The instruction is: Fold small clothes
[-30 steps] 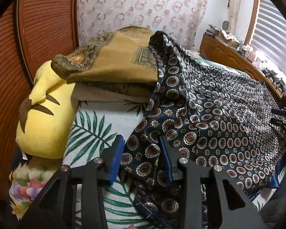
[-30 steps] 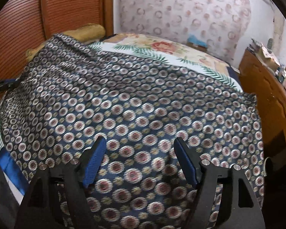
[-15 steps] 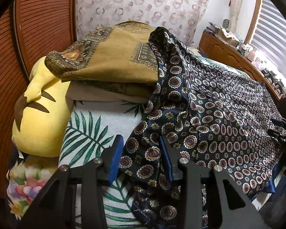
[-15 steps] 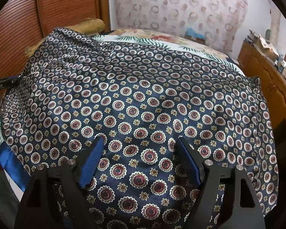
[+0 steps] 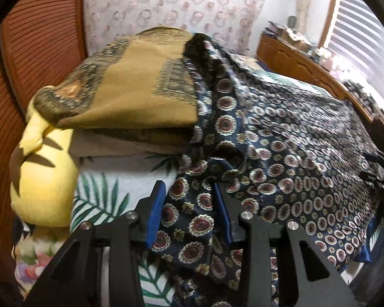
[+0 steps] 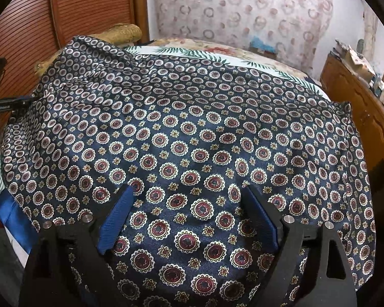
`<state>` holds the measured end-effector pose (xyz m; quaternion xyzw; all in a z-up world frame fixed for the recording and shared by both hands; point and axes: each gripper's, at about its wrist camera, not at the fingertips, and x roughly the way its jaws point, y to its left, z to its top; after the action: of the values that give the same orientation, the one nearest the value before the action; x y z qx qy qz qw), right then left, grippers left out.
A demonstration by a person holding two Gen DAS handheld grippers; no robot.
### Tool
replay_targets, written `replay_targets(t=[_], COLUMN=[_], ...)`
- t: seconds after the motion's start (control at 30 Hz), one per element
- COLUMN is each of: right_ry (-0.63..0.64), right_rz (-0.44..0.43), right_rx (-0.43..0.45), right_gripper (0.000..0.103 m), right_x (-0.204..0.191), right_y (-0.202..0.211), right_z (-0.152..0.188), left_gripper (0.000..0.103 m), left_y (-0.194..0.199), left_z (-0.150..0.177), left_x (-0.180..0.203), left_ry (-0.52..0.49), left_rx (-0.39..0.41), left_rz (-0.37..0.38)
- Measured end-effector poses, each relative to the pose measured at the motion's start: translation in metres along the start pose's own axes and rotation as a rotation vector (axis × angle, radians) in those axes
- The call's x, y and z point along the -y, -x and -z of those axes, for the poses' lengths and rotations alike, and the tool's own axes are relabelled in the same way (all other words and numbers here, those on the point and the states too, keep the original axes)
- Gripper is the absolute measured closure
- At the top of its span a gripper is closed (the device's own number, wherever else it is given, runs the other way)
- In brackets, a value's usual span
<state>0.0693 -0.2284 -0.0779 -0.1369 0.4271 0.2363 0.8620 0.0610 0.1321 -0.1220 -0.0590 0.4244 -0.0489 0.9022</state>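
Note:
A dark blue cloth with round red-and-white medallions (image 6: pixel 192 133) lies spread over the bed. In the left wrist view its left edge (image 5: pixel 192 220) is bunched between the fingers of my left gripper (image 5: pixel 189 204). The jaws are closing around that fold, and a gap still shows beside the pads. My right gripper (image 6: pixel 189 217) hovers over the near middle of the cloth. Its jaws are opening wide and hold nothing, with only flat fabric beneath them. The left gripper's black frame (image 6: pixel 2 102) shows at the left edge of the right wrist view.
A folded mustard-brown cloth (image 5: pixel 140 97) sits on a stack behind the left gripper, and the blue cloth's far corner rests against it. A yellow plush pillow (image 5: pixel 43 179) lies at the left. A wooden cabinet (image 6: pixel 358 107) runs along the right, and a slatted wooden door (image 6: pixel 89 7) stands behind.
The left gripper has moved in toward the folded stack and its jaws have narrowed around the cloth edge, which is now more bunched. The right gripper's jaws have spread wider over the cloth.

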Motion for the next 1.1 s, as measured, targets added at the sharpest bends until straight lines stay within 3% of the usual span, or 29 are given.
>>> replay_targets(t=[0.07,0.13,0.37,0.53,0.57,0.63,0.87,0.93,1.1], right_ry=[0.0,0.0,0.0,-0.028,-0.033,-0.039,-0.121,-0.145,-0.202], right_rz=[0.0,-0.001,0.003,-0.002,-0.002,0.028,0.05,0.06,0.102], right_rx=[0.0,0.0,0.001,0.028,0.033,0.048,0.113,0.13,0.151], right_gripper=[0.014,0.014,0.014,0.018,0.02,0.035,0.045,0.052,0.056], right_x=[0.0,0.0,0.0,0.006,0.009,0.017,0.059,0.07,0.099], right_y=[0.0,0.0,0.0,0.008,0.011,0.02,0.063,0.075,0.095], right_z=[0.0,0.0,0.0,-0.001,0.0,0.0,0.012,0.018,0.032], left_gripper=[0.099,0.102,0.103,0.103,0.103,0.103,0.103,0.103,0.103], left_y=[0.0,0.004,0.049,0.074,0.076,0.079,0.075,0.073,0.07], left_z=[0.0,0.0,-0.014,-0.039,-0.043,-0.055,-0.089,-0.098,-0.115], left_x=[0.002,0.005,0.03,0.065,0.07,0.091,0.165,0.189,0.247], left_ry=[-0.03,-0.04,-0.008,-0.051,-0.064,-0.101,-0.196,-0.229,-0.312], left_rx=[-0.011,0.0,0.146,0.224,0.231,0.241,0.253,0.247,0.234], left_rz=[0.038,0.048,0.148,0.235,0.243,0.281,0.406,0.441,0.485])
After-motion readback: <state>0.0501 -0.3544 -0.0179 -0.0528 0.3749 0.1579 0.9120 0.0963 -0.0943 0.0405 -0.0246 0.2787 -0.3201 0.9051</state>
